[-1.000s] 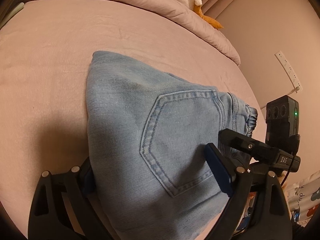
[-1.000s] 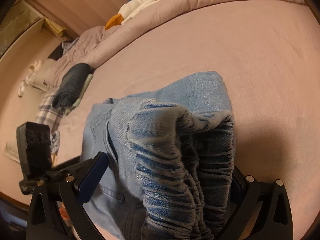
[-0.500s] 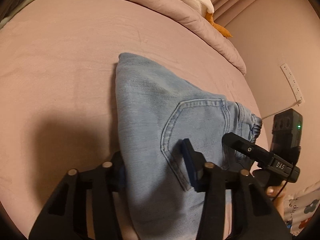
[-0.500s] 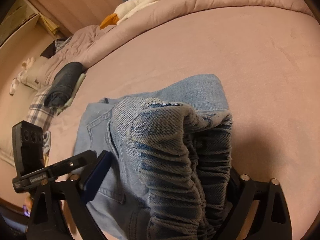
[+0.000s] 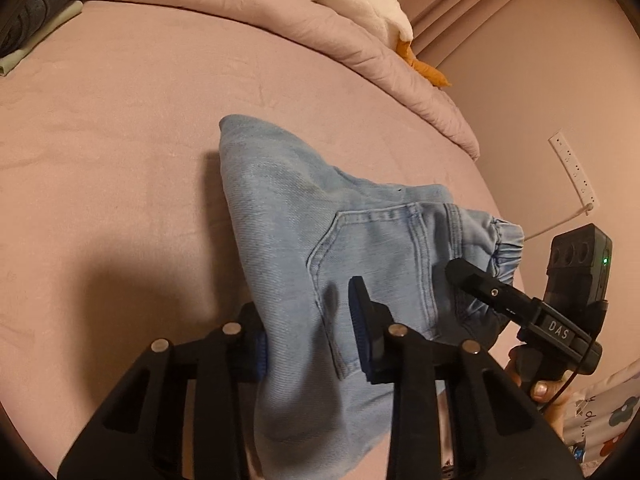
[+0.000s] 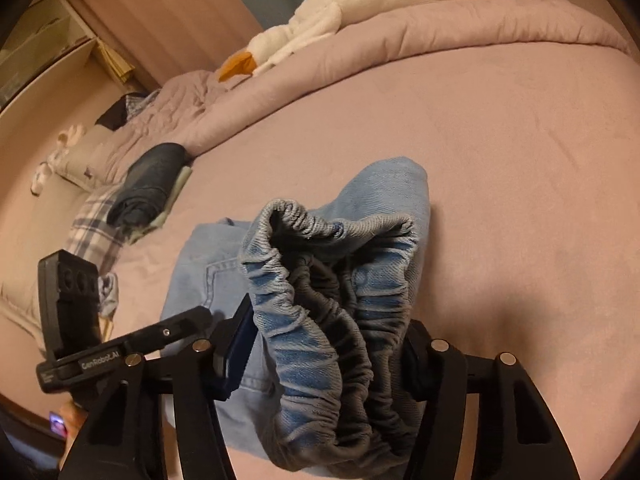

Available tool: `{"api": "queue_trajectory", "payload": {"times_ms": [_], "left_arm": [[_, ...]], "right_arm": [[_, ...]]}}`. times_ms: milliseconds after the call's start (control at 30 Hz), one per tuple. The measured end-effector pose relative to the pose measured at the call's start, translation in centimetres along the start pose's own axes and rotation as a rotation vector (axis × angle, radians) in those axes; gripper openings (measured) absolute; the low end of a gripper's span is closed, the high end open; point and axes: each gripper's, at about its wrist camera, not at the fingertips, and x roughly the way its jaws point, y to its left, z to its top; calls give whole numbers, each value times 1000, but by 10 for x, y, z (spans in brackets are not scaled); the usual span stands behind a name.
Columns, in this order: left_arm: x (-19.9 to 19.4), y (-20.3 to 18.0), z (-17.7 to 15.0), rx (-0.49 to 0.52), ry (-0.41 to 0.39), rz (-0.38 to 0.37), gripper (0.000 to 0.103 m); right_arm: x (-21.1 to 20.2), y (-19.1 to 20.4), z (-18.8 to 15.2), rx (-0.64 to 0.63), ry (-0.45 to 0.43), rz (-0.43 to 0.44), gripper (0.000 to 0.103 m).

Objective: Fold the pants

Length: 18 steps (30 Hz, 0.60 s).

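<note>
Light blue jeans [image 5: 288,216], folded into a small bundle, lie on the pink bed sheet [image 5: 112,128]. My left gripper [image 5: 308,320] has its jaws closing on the near edge by the back pocket, and the denim is pinched between the blue pads. In the right wrist view the gathered elastic waistband [image 6: 332,280] bulges up between the fingers of my right gripper [image 6: 328,340], whose jaws are closing with both pads against the fabric. The other gripper shows at the side of each view: the right one [image 5: 520,308] and the left one [image 6: 120,352].
A rolled pink duvet [image 5: 280,12] with a white plush goose [image 6: 340,12] lines the far side of the bed. A dark folded garment [image 6: 148,188] and plaid cloth [image 6: 92,228] lie at the left. A power strip [image 5: 572,168] hangs on the wall at the right.
Both pairs of jaws have narrowed from wide apart onto the jeans. Both grippers have risen a little and the near part of the bundle has come up with them.
</note>
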Motion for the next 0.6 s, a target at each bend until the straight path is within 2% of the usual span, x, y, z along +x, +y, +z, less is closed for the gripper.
{"api": "queue_trajectory", "payload": {"times_ms": [300, 600], "left_arm": [[-34, -16, -9, 55, -62, 1, 31], [-69, -13, -20, 46, -106, 14, 31]], "right_arm": [[-15, 25, -3, -53, -48, 44, 57], [-27, 46, -6, -77, -69, 97, 57]]}}
